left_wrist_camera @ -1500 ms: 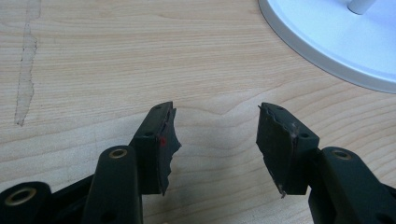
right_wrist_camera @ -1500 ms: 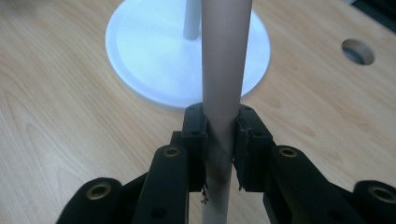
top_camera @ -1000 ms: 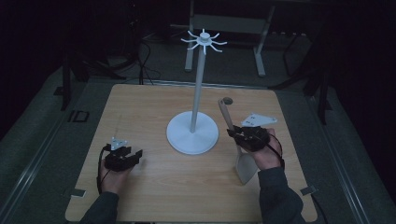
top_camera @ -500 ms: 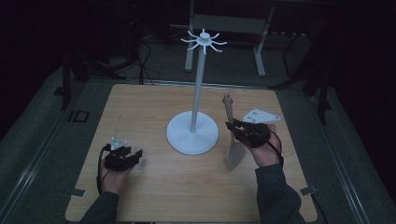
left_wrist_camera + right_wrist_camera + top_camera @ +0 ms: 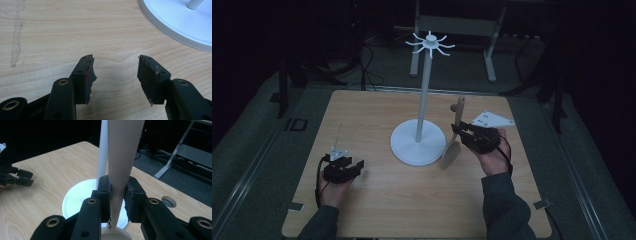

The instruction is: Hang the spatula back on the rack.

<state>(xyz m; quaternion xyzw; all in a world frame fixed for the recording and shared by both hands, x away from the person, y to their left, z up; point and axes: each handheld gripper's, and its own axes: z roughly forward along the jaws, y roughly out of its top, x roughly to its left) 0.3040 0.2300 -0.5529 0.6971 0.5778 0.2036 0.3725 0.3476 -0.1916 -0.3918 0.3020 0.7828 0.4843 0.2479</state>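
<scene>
A white stand [image 5: 423, 95] with a ring of hooks at its top rises from a round base [image 5: 409, 150] in the middle of the wooden table [image 5: 377, 120]. My right gripper [image 5: 460, 132] is shut on the handle of a pale spatula [image 5: 451, 152], held nearly upright just right of the base, blade down. In the right gripper view the pads clamp the spatula [image 5: 123, 152] in front of the stand's pole [image 5: 102, 157]. My left gripper [image 5: 357, 167] rests open low at the table's front left, its fingers [image 5: 86, 72] apart over bare wood, the base [image 5: 175, 22] ahead.
A metal frame [image 5: 462, 25] and cables stand on the dark floor behind the table. A round grommet [image 5: 168, 201] sits in the tabletop near the right gripper. Bare wood lies between the two hands along the table's front.
My right gripper has lifted the spatula and brought it left toward the stand; the spatula now stands more upright. The left gripper has stayed put.
</scene>
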